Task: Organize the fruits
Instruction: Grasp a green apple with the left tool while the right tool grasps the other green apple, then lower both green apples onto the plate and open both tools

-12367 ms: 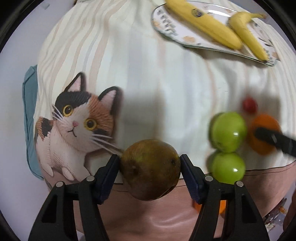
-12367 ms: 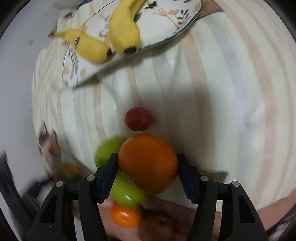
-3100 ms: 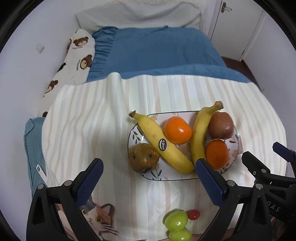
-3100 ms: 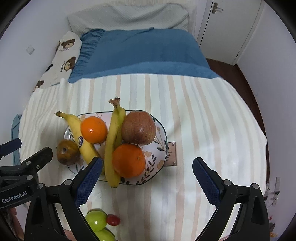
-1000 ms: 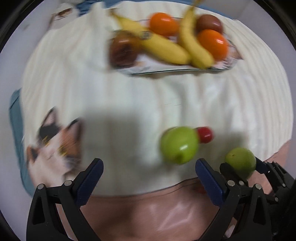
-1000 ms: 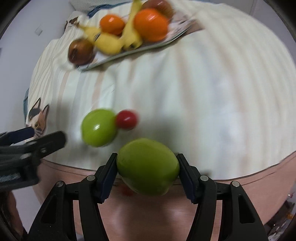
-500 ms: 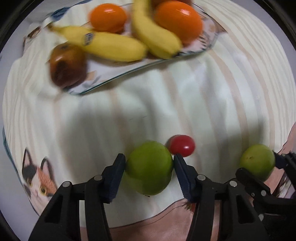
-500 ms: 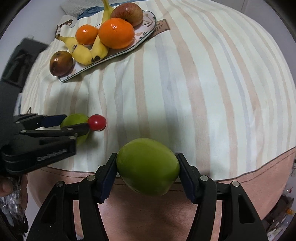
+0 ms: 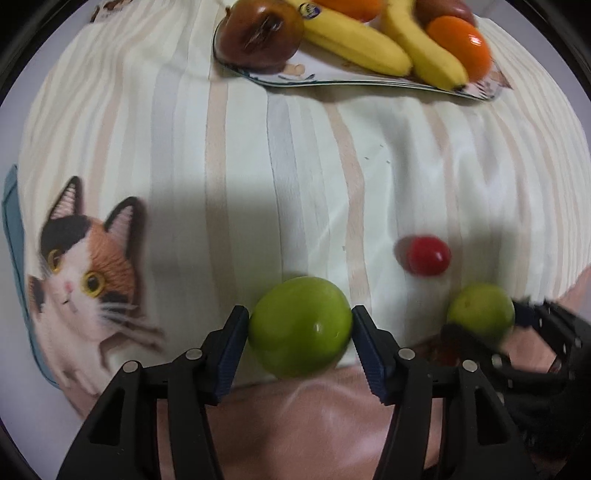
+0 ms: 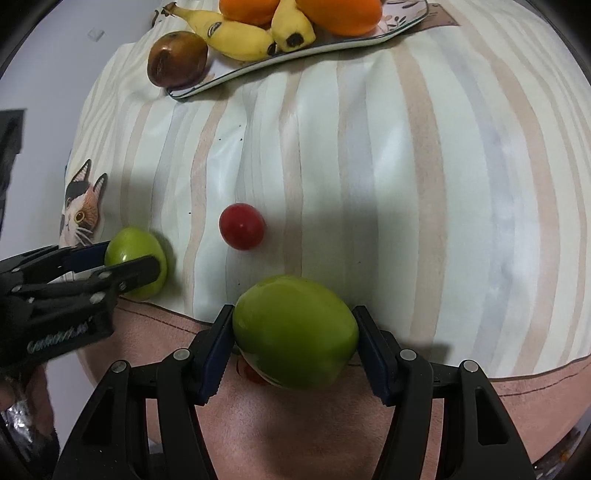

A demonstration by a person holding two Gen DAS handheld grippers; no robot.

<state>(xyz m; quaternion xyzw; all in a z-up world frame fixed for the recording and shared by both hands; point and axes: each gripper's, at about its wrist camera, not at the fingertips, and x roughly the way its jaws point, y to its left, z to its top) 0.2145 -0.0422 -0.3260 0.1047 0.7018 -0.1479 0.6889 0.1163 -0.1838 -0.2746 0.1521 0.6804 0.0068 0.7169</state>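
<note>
My left gripper (image 9: 300, 341) is shut on a green apple (image 9: 300, 326) near the front edge of the striped cloth. My right gripper (image 10: 295, 332) is shut on a second green apple (image 10: 295, 330); it also shows at the right in the left wrist view (image 9: 480, 312). The left gripper with its apple (image 10: 135, 251) shows at the left of the right wrist view. A small red fruit (image 9: 428, 255) (image 10: 242, 226) lies on the cloth between them. The flowered plate (image 9: 280, 75) (image 10: 391, 27) at the far side holds bananas (image 9: 354, 46), oranges (image 9: 458, 51) and a brown fruit (image 9: 258, 33).
A cat print (image 9: 81, 266) is on the cloth at the left. The cloth's pink front border (image 10: 517, 384) runs under both grippers. A white wall (image 10: 44, 62) is at the left.
My left gripper has lifted the green apple away from the red fruit, which rolled to the right. My right gripper still holds its apple, closer to the cloth's front edge.
</note>
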